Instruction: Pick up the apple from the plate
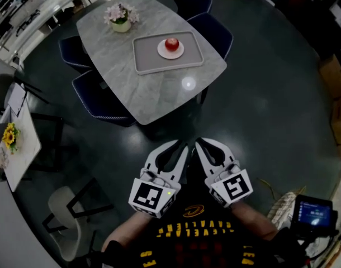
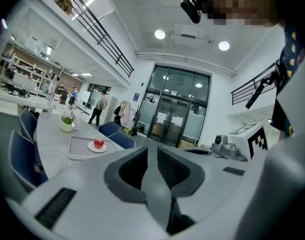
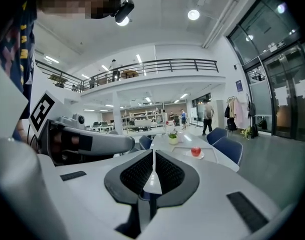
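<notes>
Apple resting on white plate, inside the grey tray on the marble counter. Both tools are well short of the tray: left hand-held gripper slightly parted, empty; right hand-held gripper closed, empty.

White tongs with marker cubes, black yellow-lettered shirt.

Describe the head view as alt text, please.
A red apple sits on a white plate in a grey tray on a marble table, near the top. Lower down, the left hand-held gripper and right hand-held gripper point toward the table, both empty and well short of it.
</notes>
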